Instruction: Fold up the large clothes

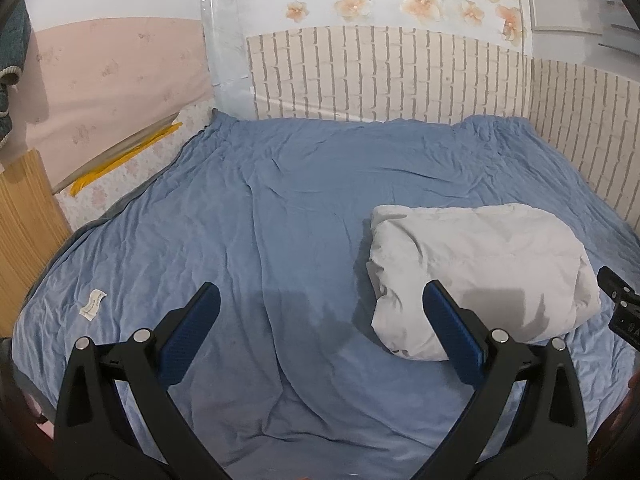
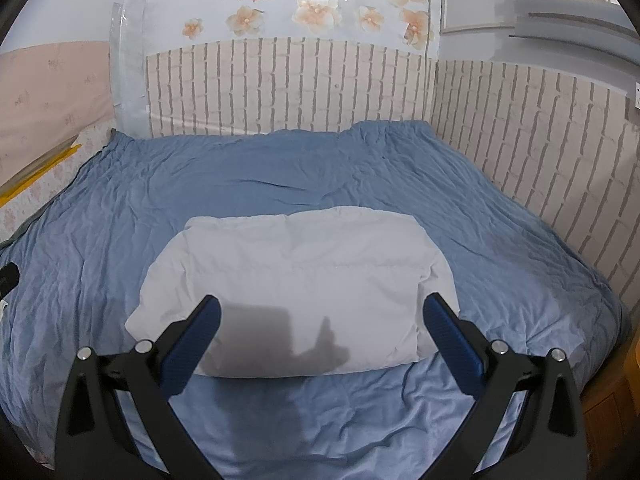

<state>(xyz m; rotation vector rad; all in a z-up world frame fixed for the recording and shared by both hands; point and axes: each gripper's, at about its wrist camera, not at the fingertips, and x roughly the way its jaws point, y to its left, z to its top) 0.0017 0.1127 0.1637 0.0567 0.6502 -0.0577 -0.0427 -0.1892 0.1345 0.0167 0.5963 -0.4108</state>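
A white puffy garment [image 1: 476,276] lies folded into a compact rectangular bundle on the blue bed sheet [image 1: 280,208]. In the right wrist view the bundle [image 2: 296,280] sits straight ahead on the sheet [image 2: 500,240]. My left gripper [image 1: 322,296] is open and empty, held above the sheet to the left of the bundle. My right gripper [image 2: 320,308] is open and empty, held above the near edge of the bundle, and casts a shadow on it. Part of the right gripper [image 1: 620,308] shows at the right edge of the left wrist view.
A brick-pattern panel [image 1: 380,76] lines the far and right sides of the bed. A wooden board [image 1: 28,220] and yellow-edged bedding [image 1: 120,160] lie at the left. A small white label [image 1: 93,304] sits on the sheet at near left.
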